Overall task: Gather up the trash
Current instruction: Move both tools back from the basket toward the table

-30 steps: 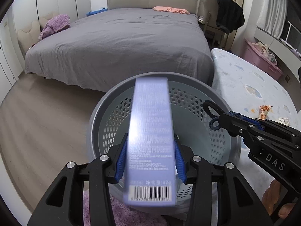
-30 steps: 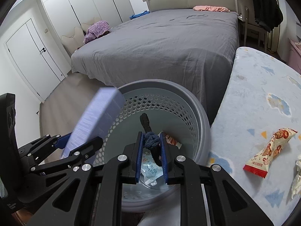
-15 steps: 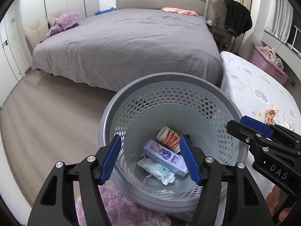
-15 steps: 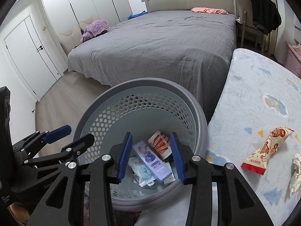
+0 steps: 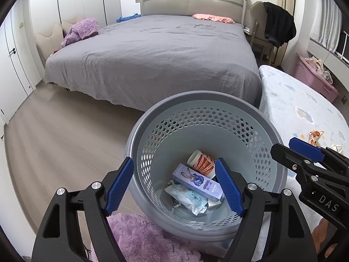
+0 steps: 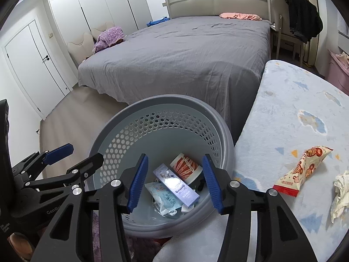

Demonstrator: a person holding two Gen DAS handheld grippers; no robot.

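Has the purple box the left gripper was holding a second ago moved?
Yes. The purple box has dropped from between the pads down to the basket's floor. The left gripper, whose jaws have just been opening, holds nothing.

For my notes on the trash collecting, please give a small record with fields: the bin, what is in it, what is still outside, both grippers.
bin: grey perforated basket, beside the mat
inside: purple box, paper cup, blue wipes pack
outside on mat: snack wrapper, crumpled tissue
left hand-held gripper: open, nothing between
right hand-held gripper: open, nothing between
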